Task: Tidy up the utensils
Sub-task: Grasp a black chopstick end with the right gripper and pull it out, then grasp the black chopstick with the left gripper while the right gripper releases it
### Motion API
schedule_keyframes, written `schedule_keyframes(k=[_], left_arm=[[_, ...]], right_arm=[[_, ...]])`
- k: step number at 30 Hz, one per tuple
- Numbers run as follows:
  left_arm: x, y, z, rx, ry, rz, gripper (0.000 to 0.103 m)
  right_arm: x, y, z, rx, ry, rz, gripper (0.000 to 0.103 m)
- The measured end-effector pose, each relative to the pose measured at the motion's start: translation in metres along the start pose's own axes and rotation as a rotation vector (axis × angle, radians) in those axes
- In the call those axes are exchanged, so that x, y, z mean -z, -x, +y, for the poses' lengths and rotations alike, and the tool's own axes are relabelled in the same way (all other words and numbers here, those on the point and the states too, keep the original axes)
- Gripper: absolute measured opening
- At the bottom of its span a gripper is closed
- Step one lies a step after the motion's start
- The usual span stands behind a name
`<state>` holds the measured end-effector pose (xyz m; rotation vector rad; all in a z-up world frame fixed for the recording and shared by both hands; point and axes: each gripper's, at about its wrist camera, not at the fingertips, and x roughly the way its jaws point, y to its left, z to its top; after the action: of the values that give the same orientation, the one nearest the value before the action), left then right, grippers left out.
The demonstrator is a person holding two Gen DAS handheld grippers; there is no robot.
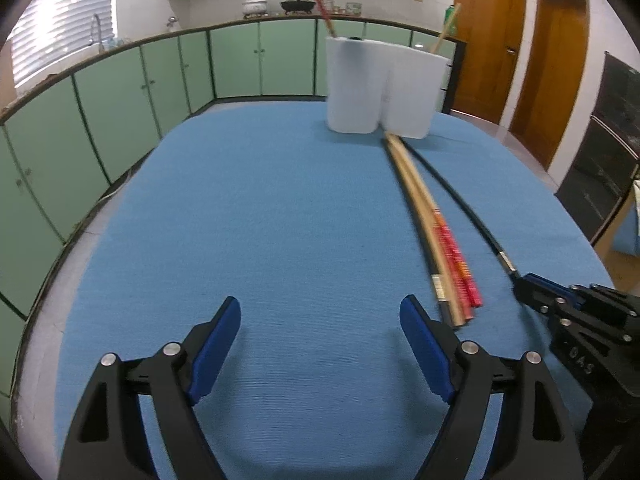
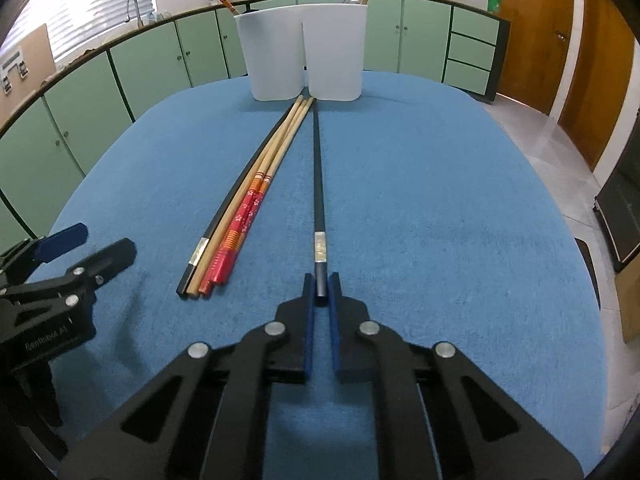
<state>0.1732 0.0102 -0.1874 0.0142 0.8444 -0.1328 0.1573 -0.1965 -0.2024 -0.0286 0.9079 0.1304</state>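
1. Right gripper (image 2: 321, 290) is clamped on the near end of a black chopstick (image 2: 317, 184), which lies on the blue tablecloth (image 2: 440, 208) pointing at the white two-compartment holder (image 2: 304, 54).
2. Just left of it, a bundle of chopsticks (image 2: 244, 204) lies loose: black, plain wood, red-patterned.
3. Left gripper (image 1: 320, 332) hangs wide open, holding nothing.
4. Behind: green cabinets (image 1: 120, 96), wooden doors (image 1: 520, 48).

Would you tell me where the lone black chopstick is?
In the right wrist view, the black chopstick lies mid-table, right of the bundle, its near end in the right hand-held gripper.
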Motion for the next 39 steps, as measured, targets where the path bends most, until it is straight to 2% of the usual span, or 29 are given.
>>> schedule_keyframes(k=[4, 15, 26, 29, 31, 32, 39], left_arm=[[0.0, -0.002, -0.015, 0.037, -0.016, 0.008, 0.08], [-0.004, -0.017, -0.031, 0.049, -0.037, 0.063, 0.08], [0.001, -0.011, -0.018, -0.008, -0.013, 0.054, 0.081], [0.007, -0.004, -0.015, 0.004, -0.009, 0.039, 0.08], [0.012, 0.0, -0.015, 0.017, -0.017, 0.03, 0.08], [0.013, 0.002, -0.015, 0.017, -0.021, 0.025, 0.081], [0.01, -0.006, -0.02, 0.007, -0.033, 0.056, 0.079]], right_arm=[[0.002, 0.002, -0.012, 0.016, -0.022, -0.002, 0.006], [0.004, 0.002, -0.022, -0.001, -0.049, -0.003, 0.006], [0.005, 0.003, -0.021, -0.006, -0.023, -0.001, 0.008], [0.007, 0.005, -0.024, -0.034, -0.021, -0.002, 0.012], [0.01, 0.008, -0.026, -0.048, -0.015, -0.003, 0.025], [0.011, 0.009, -0.027, -0.052, -0.012, -0.004, 0.027], [0.012, 0.011, -0.032, -0.067, -0.012, -0.003, 0.028]])
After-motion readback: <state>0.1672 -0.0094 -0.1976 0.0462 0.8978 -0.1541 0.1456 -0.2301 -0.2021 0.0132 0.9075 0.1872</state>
